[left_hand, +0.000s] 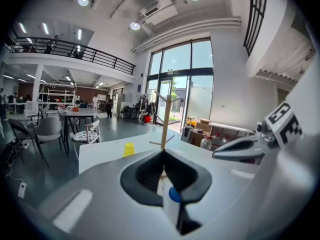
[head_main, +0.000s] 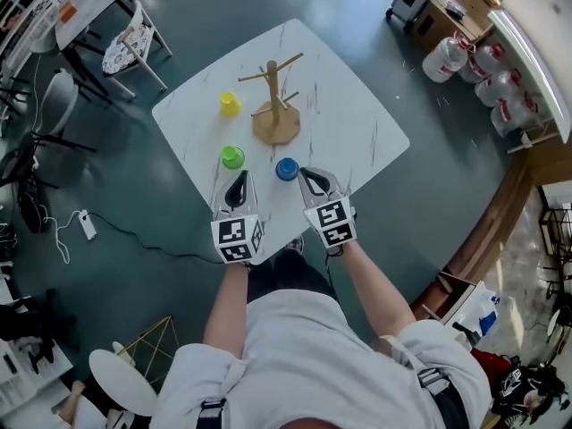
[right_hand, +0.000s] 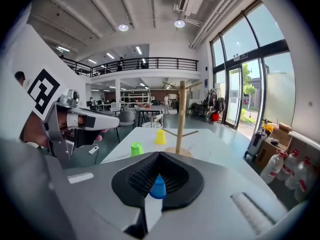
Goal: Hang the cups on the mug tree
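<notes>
A wooden mug tree [head_main: 275, 105] stands on the white marble table [head_main: 357, 123] with bare pegs. Three cups sit upside down around it: a yellow cup [head_main: 230, 104] to its left, a green cup [head_main: 232, 156] nearer me, and a blue cup [head_main: 287, 169] in front. My left gripper [head_main: 239, 179] is shut and empty, just below the green cup. My right gripper [head_main: 306, 174] is shut and empty, just right of the blue cup. The right gripper view shows the blue cup [right_hand: 158, 187] right past the shut jaws, with the green cup [right_hand: 136, 148], yellow cup [right_hand: 160, 136] and mug tree [right_hand: 180, 119] beyond.
A chair [head_main: 132, 43] stands off the table's far left corner. Water bottles [head_main: 487, 70] and boxes [head_main: 447, 12] crowd the far right floor. A power strip [head_main: 88, 225] with cable lies on the floor at left. The table's near corner is under my grippers.
</notes>
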Demonstrator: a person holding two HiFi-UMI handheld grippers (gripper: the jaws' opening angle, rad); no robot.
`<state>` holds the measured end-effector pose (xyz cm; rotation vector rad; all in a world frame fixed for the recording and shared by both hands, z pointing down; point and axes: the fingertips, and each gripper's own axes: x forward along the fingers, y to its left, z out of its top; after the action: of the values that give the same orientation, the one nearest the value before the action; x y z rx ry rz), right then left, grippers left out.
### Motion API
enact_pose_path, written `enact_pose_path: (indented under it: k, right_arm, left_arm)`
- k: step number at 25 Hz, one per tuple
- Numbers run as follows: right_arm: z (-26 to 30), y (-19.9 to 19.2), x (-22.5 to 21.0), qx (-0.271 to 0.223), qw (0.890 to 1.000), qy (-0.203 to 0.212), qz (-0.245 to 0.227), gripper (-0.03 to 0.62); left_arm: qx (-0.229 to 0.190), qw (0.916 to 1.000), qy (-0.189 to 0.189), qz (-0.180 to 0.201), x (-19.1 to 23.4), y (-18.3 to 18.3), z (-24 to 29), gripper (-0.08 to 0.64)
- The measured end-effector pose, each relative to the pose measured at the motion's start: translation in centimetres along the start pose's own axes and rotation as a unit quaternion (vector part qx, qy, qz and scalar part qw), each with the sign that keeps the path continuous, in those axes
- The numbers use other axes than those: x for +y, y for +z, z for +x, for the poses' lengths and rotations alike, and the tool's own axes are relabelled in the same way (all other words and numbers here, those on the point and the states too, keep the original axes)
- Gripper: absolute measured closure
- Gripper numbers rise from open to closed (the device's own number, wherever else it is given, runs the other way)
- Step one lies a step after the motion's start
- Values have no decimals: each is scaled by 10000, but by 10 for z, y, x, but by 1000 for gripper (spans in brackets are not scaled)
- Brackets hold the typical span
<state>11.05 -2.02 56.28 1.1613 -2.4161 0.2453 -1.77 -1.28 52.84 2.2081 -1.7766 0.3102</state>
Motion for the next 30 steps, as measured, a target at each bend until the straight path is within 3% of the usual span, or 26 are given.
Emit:
enact_pose_path:
  k: [8, 9, 12, 17, 20, 26, 30]
  right_arm:
    - [30, -30, 0, 438, 9988, 28, 239, 589]
    - [33, -34, 0, 511, 9983, 40, 259, 564]
    - [46, -46, 2, 700, 9966, 117, 409, 403]
    - [71, -67, 11, 982, 9929, 188, 642, 279]
    - [85, -73, 11, 1116, 9904, 188, 800, 272]
    - [114, -92, 9, 1422, 9875, 93, 676, 275]
    - [117, -96, 4, 1463, 9869, -40, 676, 347]
  left_arm:
    - [372, 9990, -249, 88, -3, -28, 25, 558]
    - [412, 9987, -286, 65, -2, -29, 26, 558]
    - [525, 9977, -415, 95, -1, -32, 31, 558]
    - [687, 9956, -615, 185, -1, -42, 35, 558]
    - [716, 9947, -713, 203, -3, -44, 36, 558]
    - [821, 9931, -800, 230, 2, -52, 34, 558]
    - [871, 9927, -803, 216, 7, -56, 30, 558]
